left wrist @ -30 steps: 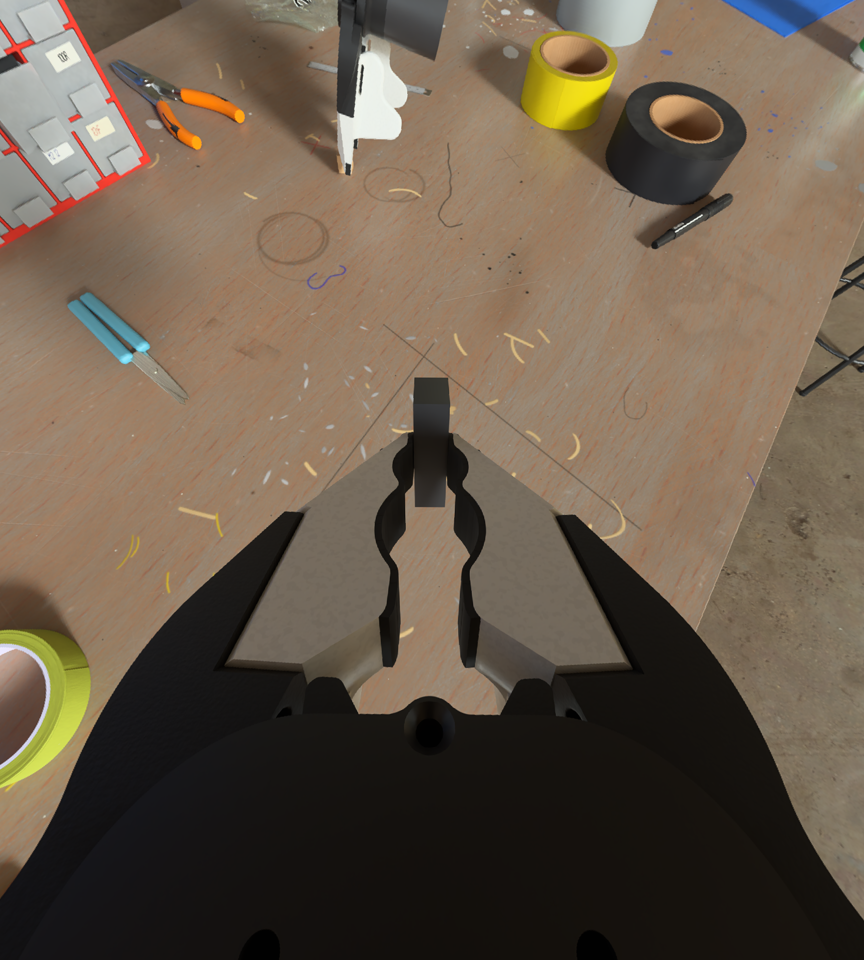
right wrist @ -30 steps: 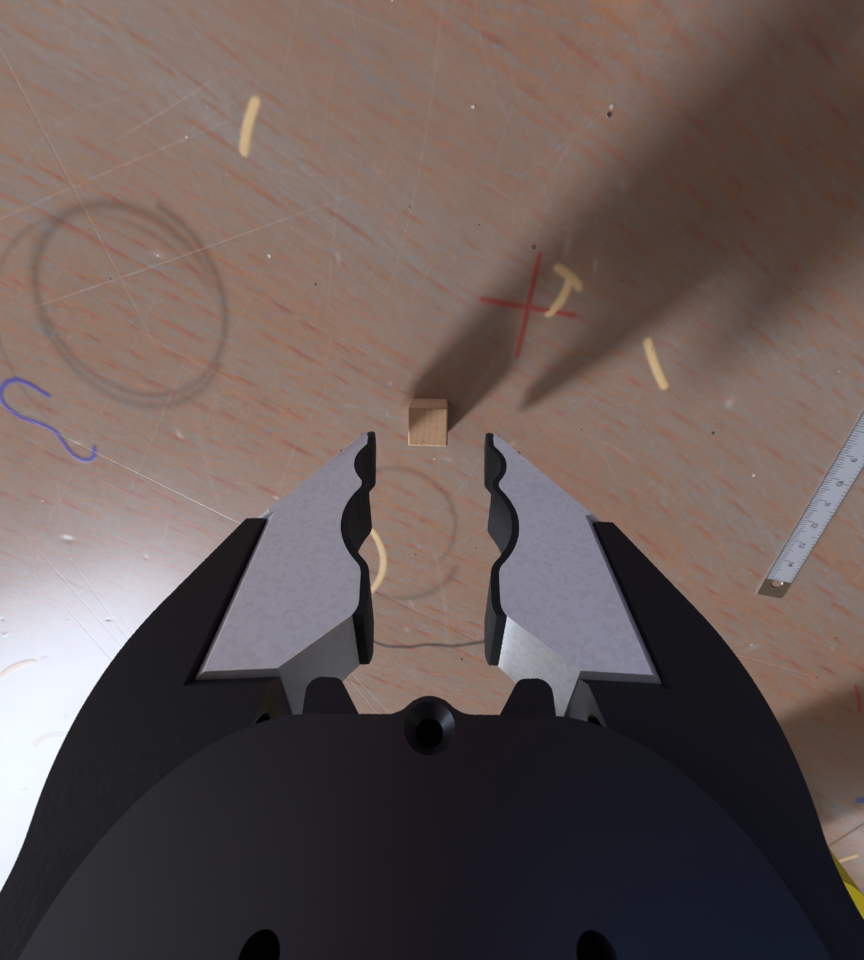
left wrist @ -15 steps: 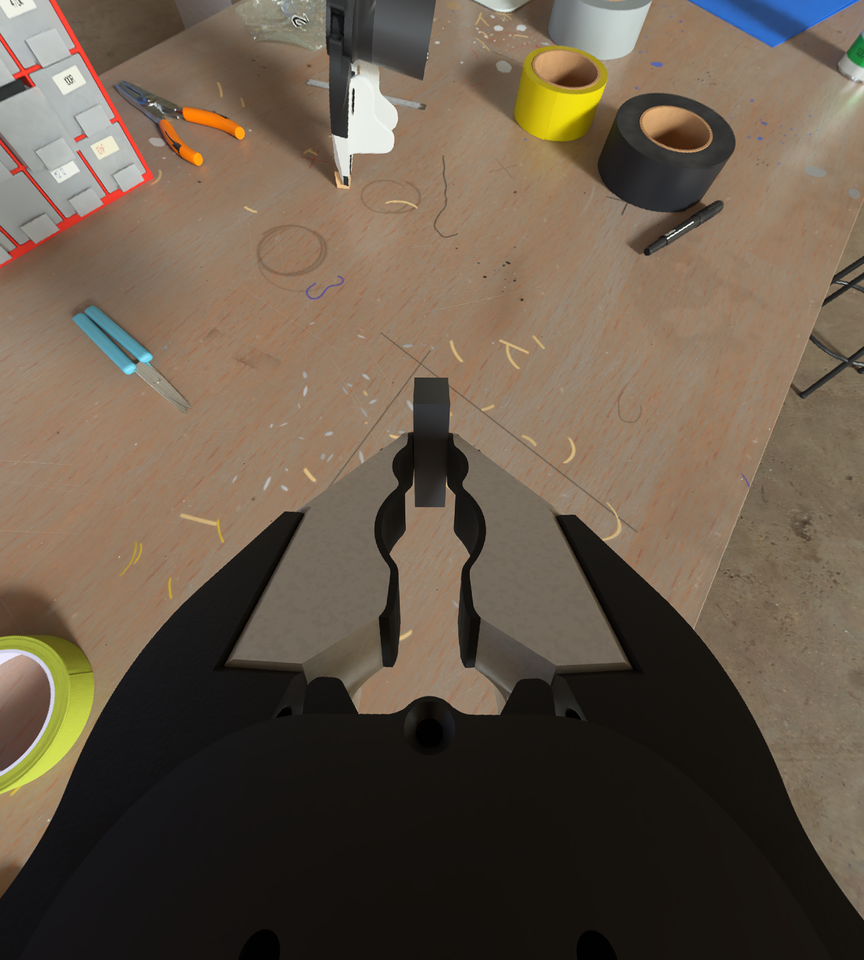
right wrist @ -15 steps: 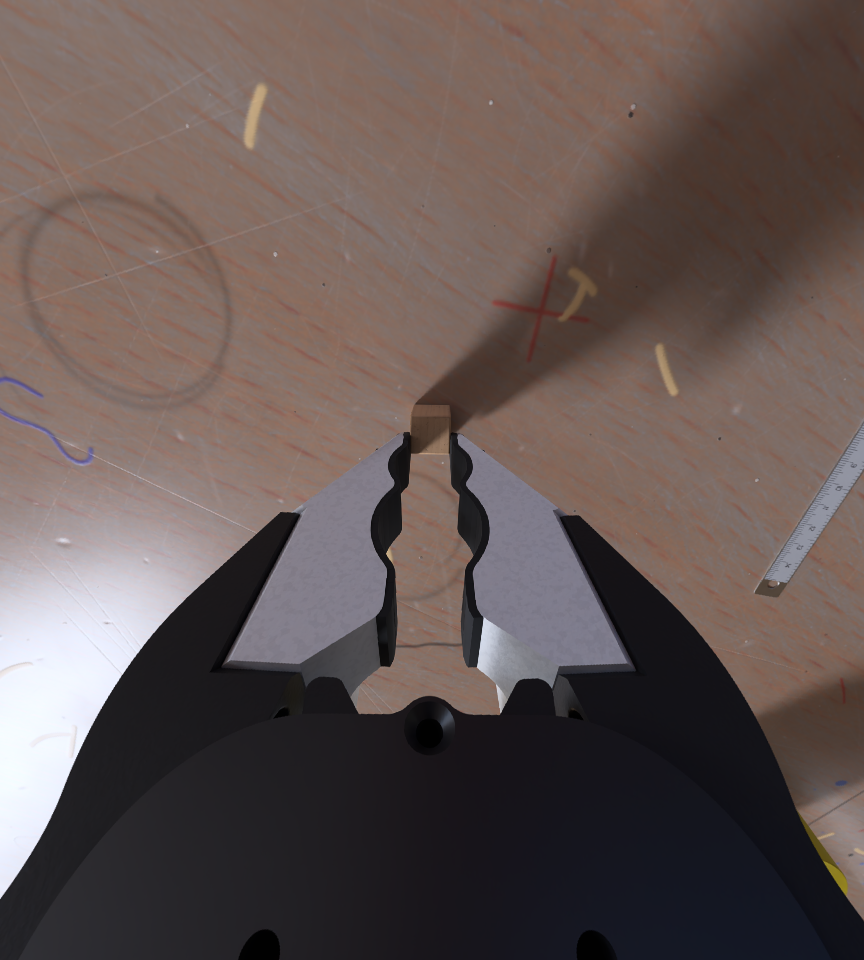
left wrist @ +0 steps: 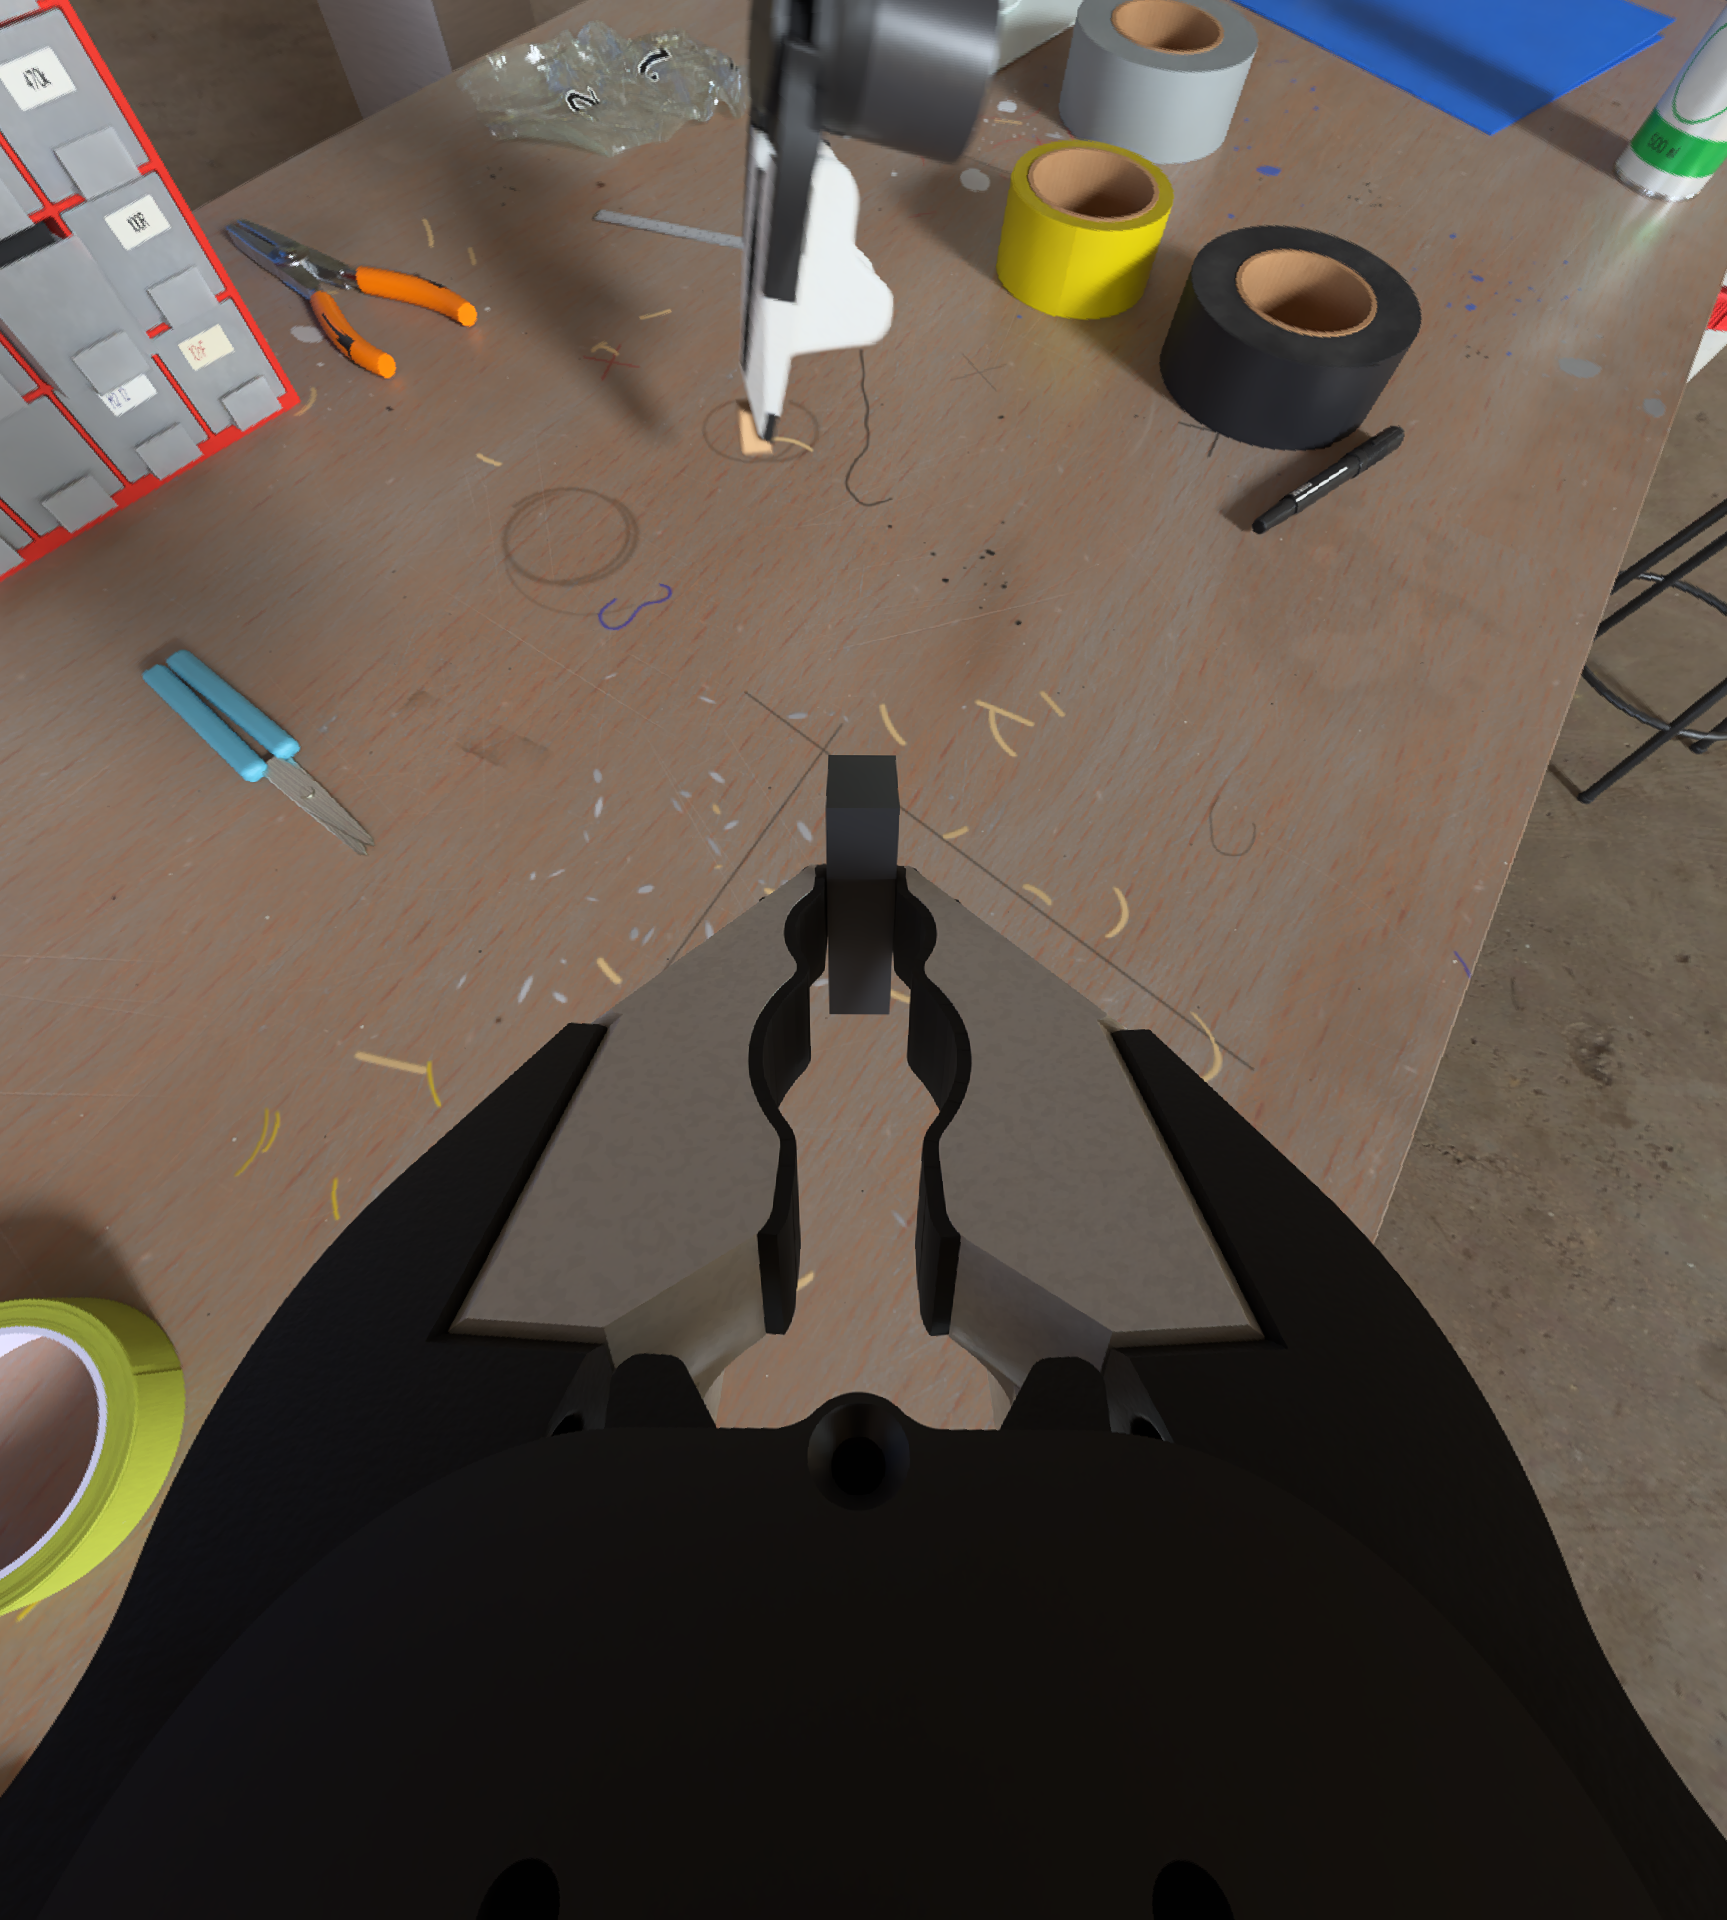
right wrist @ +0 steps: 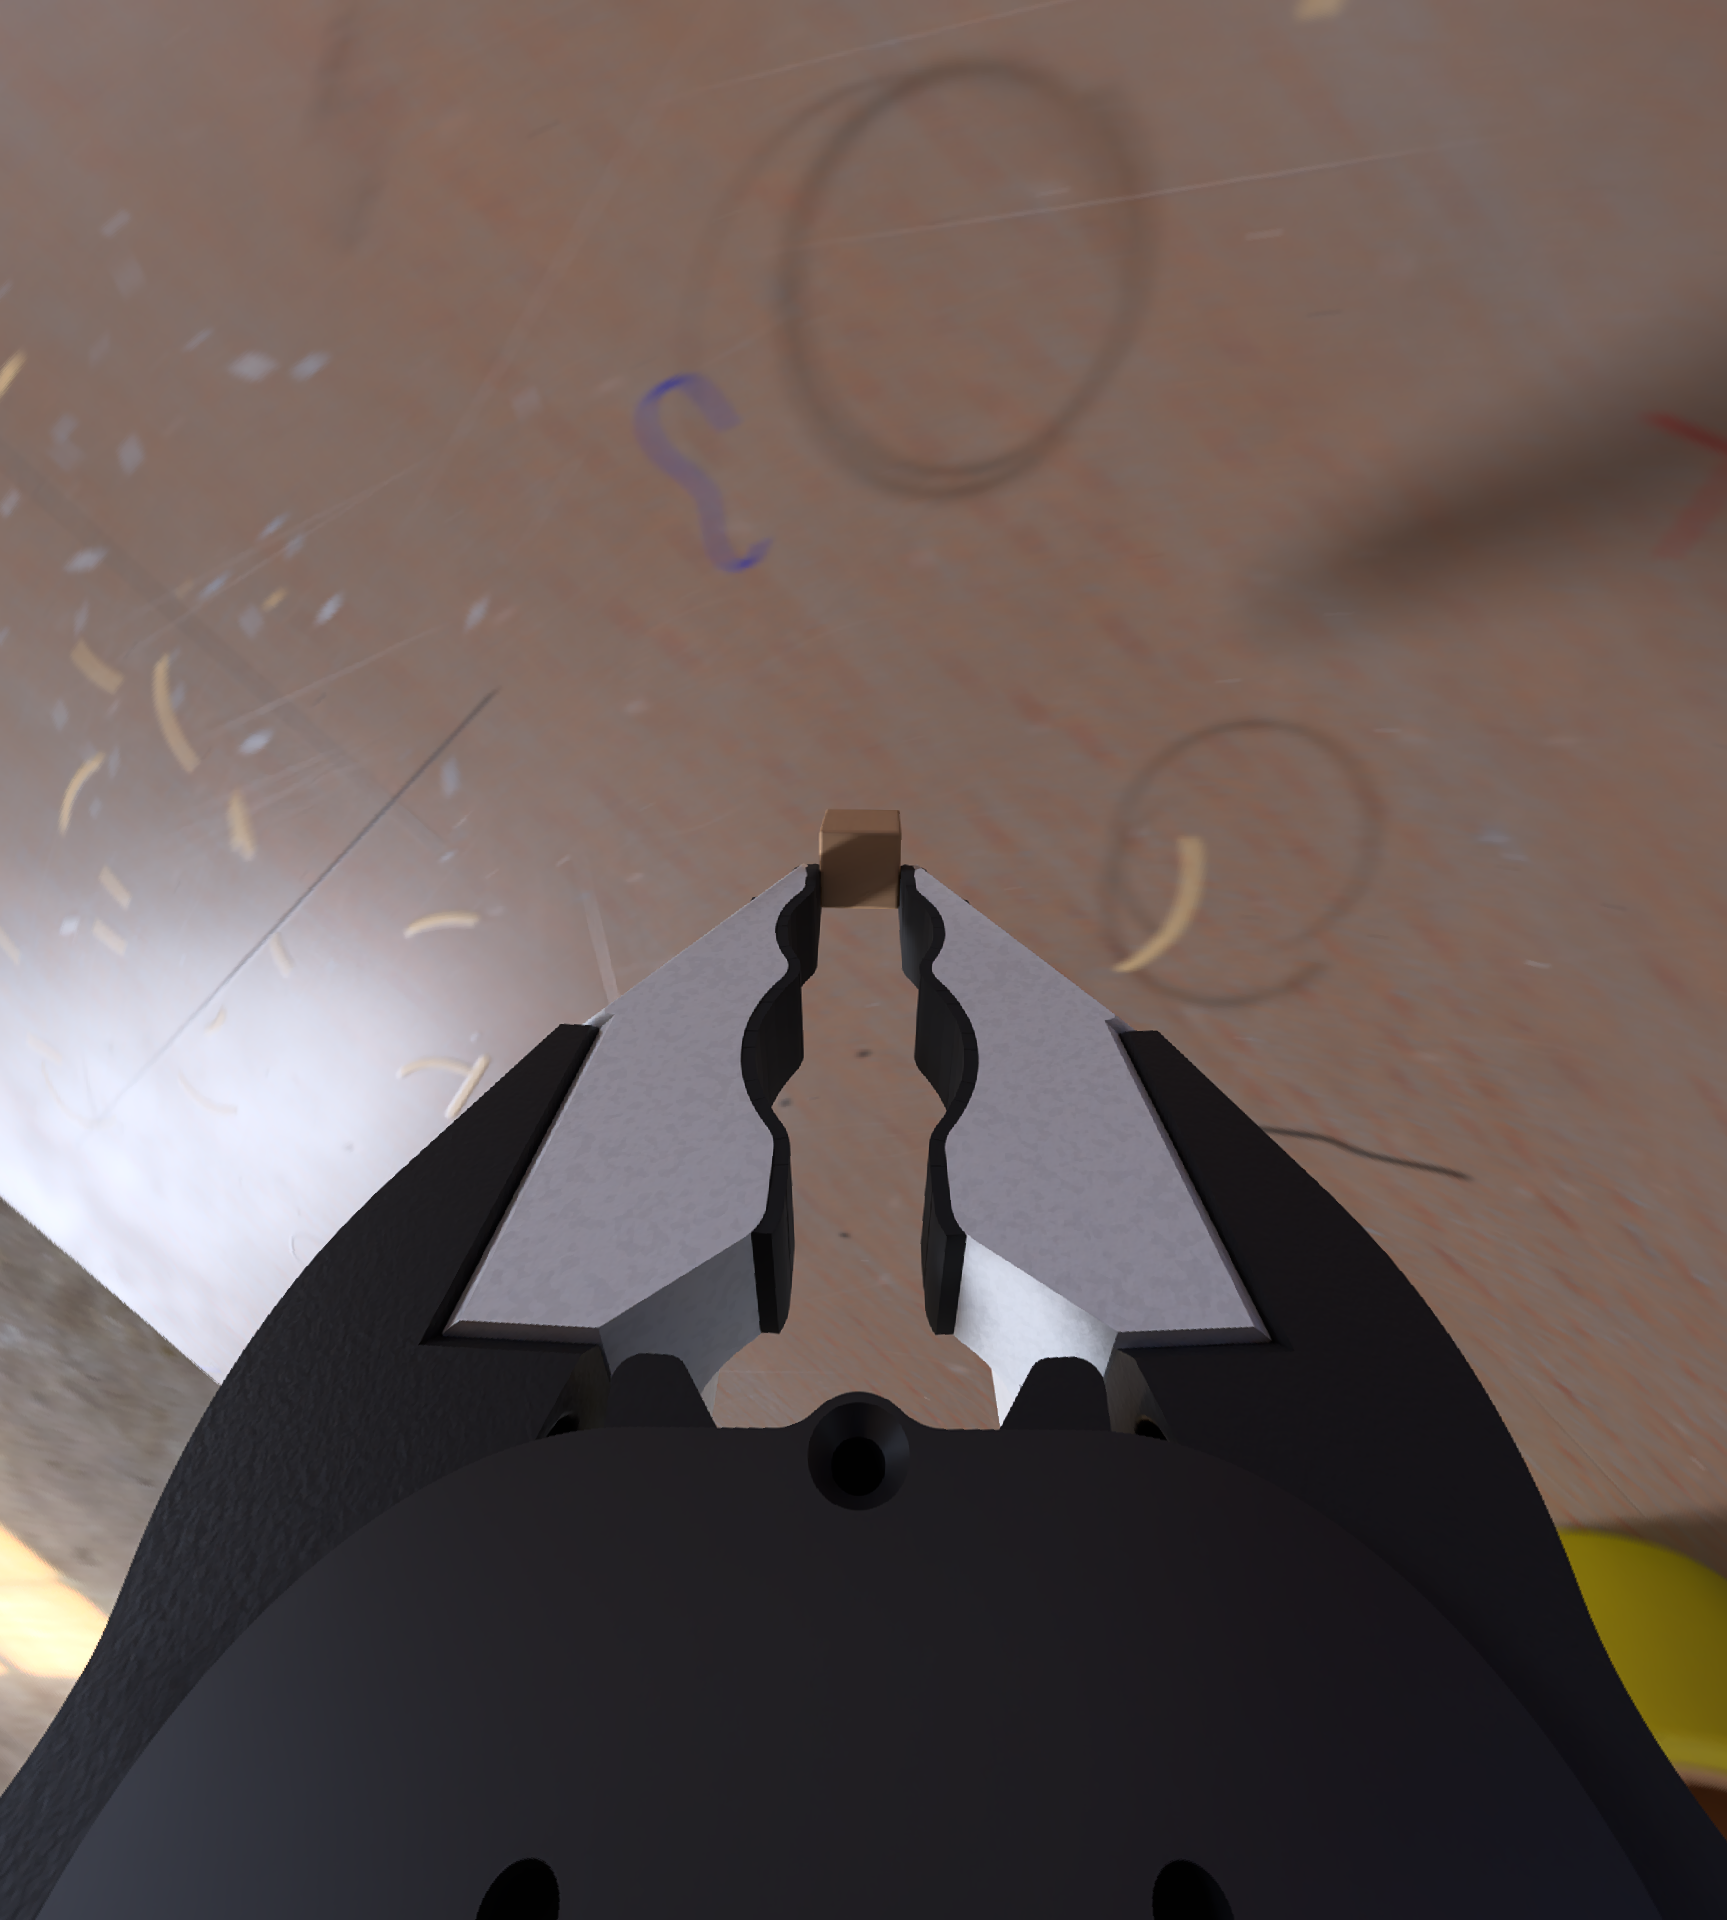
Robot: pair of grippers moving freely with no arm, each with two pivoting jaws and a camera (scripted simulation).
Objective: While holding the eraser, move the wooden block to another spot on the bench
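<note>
My left gripper point(left wrist: 861, 883) is shut on a dark grey eraser point(left wrist: 860, 821), which stands upright between the fingertips above the wooden bench point(left wrist: 1202, 675). My right gripper point(right wrist: 860, 883) is shut on a small wooden block point(right wrist: 860, 868) at its fingertips, held over the bench point(right wrist: 526, 208). In the left wrist view the right gripper point(left wrist: 763, 421) shows far off, pointing down, with the block point(left wrist: 750, 434) at its tips close to the bench, over a pencilled circle.
A red parts organiser point(left wrist: 59, 312) stands far left. Orange pliers point(left wrist: 360, 296), blue scissors point(left wrist: 246, 743), yellow tape point(left wrist: 1082, 223), black tape point(left wrist: 1290, 332), grey tape point(left wrist: 1155, 78), a black marker point(left wrist: 1326, 480) and lime tape point(left wrist: 17, 1455) lie about. The bench's right edge drops to the floor point(left wrist: 1669, 1143).
My right gripper closed on the wooden block, then carried it sideways across the bench to a new spot. My left gripper kept the eraser and drew back a little.
</note>
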